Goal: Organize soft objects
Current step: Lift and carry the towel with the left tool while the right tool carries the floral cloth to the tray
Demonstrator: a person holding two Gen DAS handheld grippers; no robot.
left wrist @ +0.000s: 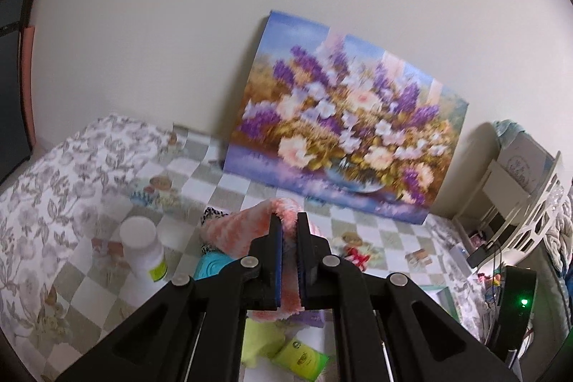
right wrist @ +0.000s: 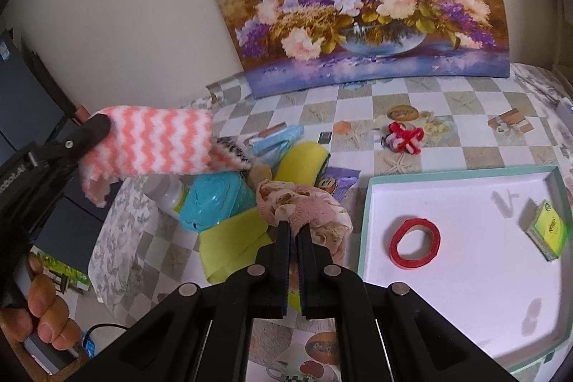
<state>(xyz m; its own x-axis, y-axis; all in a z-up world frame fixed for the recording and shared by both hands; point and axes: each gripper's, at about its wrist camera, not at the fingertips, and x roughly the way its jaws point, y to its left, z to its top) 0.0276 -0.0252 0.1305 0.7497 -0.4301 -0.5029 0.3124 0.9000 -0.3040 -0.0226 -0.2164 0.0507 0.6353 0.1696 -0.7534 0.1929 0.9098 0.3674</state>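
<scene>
Both claws loaded. Left gripper (left wrist: 290,221) is clamped on the pink-and-white zigzag cloth (right wrist: 157,140); right gripper (right wrist: 294,228) is clamped on a bunched pink floral cloth (right wrist: 304,206). Both cloths are lifted clear of the table (right wrist: 447,138).

Key relation: the white tray (right wrist: 465,274) sits at the table's near right corner, immediately right of the right gripper. The floral cloth hangs just beside the tray's left rim, so the right hand is far nearer the likely drop spot. The zigzag cloth is up at the left, past the clutter pile (teal tub (right wrist: 215,199), yellow sponge (right wrist: 304,163)), well apart from the tray; its long axis runs roughly left-right across the right wrist view, one end trailing down below the left claw.

My read: right hand drops first with a short move right over the rim; left has to cross the whole pile. A red ring (right wrist: 415,244) and green packet (right wrist: 548,230) are already in the tray, so aim for the bare area.
</scene>
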